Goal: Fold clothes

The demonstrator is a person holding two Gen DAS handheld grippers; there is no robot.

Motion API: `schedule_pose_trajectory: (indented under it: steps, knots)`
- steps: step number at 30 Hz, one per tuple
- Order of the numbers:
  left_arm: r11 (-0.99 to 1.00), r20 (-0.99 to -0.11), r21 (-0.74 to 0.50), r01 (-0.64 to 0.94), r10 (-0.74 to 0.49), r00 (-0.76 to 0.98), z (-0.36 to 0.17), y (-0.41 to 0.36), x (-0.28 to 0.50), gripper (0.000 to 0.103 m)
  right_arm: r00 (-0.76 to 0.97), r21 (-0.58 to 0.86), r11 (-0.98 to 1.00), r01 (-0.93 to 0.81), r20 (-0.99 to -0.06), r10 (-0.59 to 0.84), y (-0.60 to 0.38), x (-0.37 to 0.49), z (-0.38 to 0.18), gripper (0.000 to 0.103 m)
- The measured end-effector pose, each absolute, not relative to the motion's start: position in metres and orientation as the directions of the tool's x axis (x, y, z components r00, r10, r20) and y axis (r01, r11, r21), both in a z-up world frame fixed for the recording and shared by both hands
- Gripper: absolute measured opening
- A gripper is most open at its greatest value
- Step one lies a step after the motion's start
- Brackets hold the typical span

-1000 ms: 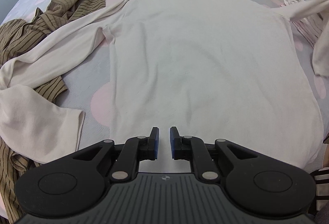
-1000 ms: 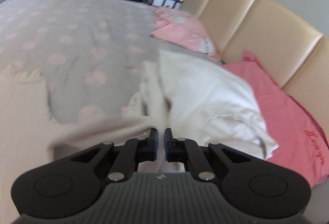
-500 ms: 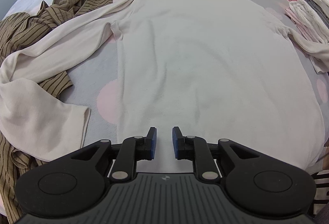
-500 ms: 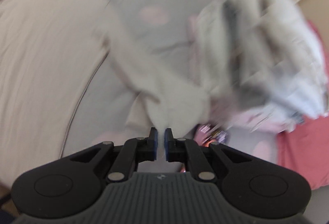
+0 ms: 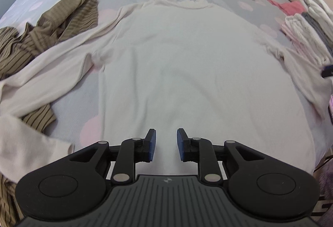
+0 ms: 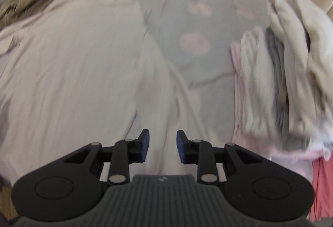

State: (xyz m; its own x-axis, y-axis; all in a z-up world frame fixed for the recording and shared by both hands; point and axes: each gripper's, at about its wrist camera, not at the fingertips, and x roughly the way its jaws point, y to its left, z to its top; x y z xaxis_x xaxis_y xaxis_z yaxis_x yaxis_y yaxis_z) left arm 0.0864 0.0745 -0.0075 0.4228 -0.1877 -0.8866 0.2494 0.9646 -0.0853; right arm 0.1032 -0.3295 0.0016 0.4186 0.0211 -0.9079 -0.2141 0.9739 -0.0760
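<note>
Left gripper (image 5: 166, 144), jaws parted and empty, hovered above the hem of the cream top (image 5: 187, 73) spread flat at 12 o'clock. Right gripper (image 6: 162, 146), likewise parted, hung over its sleeve (image 6: 158, 85); folded stack (image 6: 291, 73), blurred, at 2 o'clock.

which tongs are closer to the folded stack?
Right. The right tongs hover over the cream top's sleeve beside the folded stack; the left tongs are at its hem, farther away.

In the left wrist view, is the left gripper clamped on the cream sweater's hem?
No. The left gripper is open, jaws apart with nothing pinched between them, above the cream sweater.
</note>
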Motion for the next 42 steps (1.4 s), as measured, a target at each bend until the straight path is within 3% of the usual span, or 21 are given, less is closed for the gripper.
schedule_pose_trajectory:
  steps: [9,13,17,20,21,32,38,42]
  knots:
    - [0.944,-0.882,-0.102,0.313,-0.231,0.410,-0.008,0.033,0.117,0.021,0.499,-0.121,0.959,-0.258,-0.866,0.025,-0.335,0.192,-0.045,0.028]
    - [0.936,-0.892,-0.091,0.341,-0.229,0.389,-0.015,0.019,0.125,0.024,0.468,0.016,0.974,-0.225,-0.875,0.123,-0.345,0.218,-0.060,0.029]
    - [0.926,-0.903,-0.080,0.369,-0.224,0.366,-0.023,0.006,0.131,0.027,0.438,0.021,0.968,-0.251,-0.889,0.133,-0.336,0.227,-0.075,0.028]
    - [0.920,-0.908,-0.085,0.384,-0.230,0.350,-0.027,0.000,0.134,0.027,0.404,0.063,0.964,-0.258,-0.899,0.167,-0.333,0.231,-0.081,0.004]
    - [0.918,-0.908,-0.089,0.387,-0.234,0.346,-0.027,-0.002,0.135,0.027,0.398,0.068,0.963,-0.261,-0.901,0.171,-0.332,0.231,-0.078,0.002]
    - [0.916,-0.915,-0.076,0.394,-0.220,0.337,-0.033,-0.007,0.137,0.027,0.572,-0.053,0.998,0.038,-0.818,-0.065,-0.376,0.247,-0.025,0.002]
    - [0.919,-0.920,-0.057,0.390,-0.200,0.337,-0.038,-0.007,0.137,0.027,0.544,-0.010,0.999,0.041,-0.839,-0.031,-0.377,0.258,-0.034,0.002]
    - [0.920,-0.921,-0.050,0.389,-0.193,0.339,-0.040,-0.007,0.138,0.027,0.563,0.051,0.998,0.023,-0.826,0.029,-0.373,0.266,-0.036,0.011]
